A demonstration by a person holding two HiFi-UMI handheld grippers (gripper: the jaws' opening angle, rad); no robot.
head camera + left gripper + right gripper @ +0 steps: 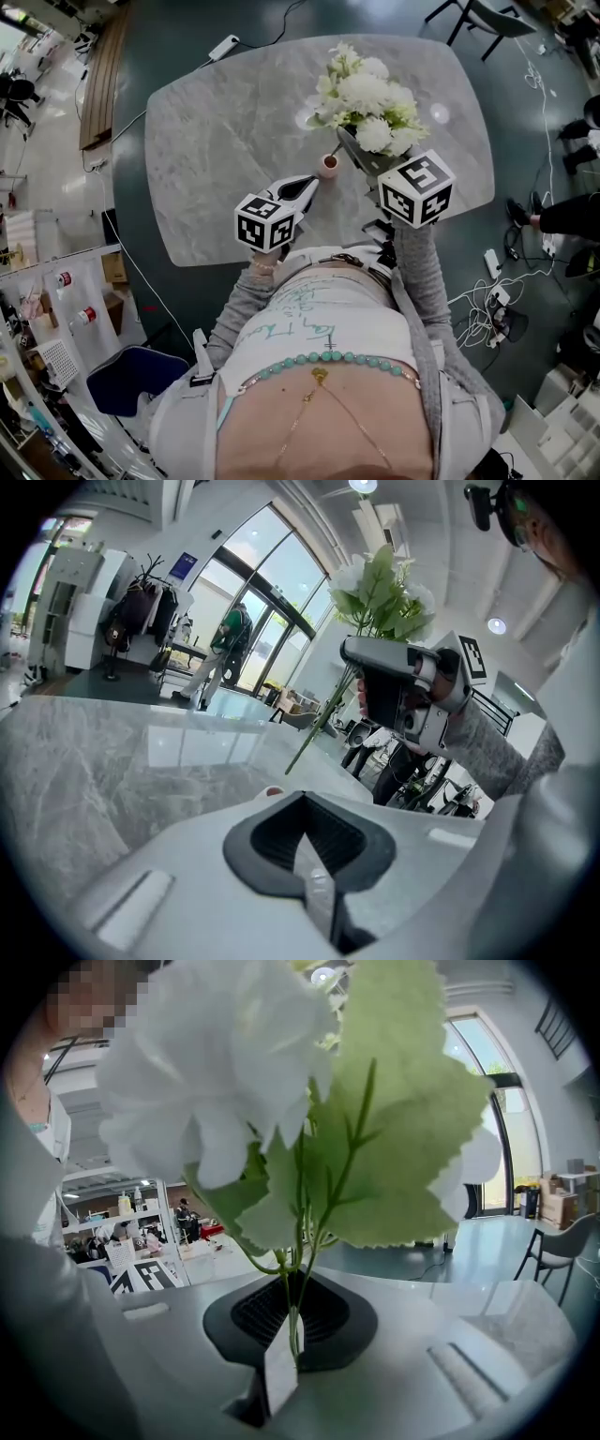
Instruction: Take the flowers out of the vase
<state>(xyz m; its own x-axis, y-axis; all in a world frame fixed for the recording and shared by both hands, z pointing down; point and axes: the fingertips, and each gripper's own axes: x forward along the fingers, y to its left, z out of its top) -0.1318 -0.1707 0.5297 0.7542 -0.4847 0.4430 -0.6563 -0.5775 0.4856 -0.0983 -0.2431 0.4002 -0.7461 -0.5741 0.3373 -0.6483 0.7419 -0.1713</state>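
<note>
Table point(216, 141): grey marble, filling the upper middle of the head view.
Flowers point(367, 103): white bunch, upper right of centre; stem ends just above the vase point(328, 166).
Right gripper point(291, 1330): jaws pinched tight on the green stems.
Left gripper point(305, 855): jaws together, empty, just beside the vase.
Vase: small, pink, upright, centre of frame.

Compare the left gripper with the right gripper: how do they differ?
The left gripper is shut on nothing; the right gripper is shut on the stems of the flowers. The left gripper sits low, by the vase; the right gripper is higher, with the stem ends hanging free. Both have closed jaws.
</note>
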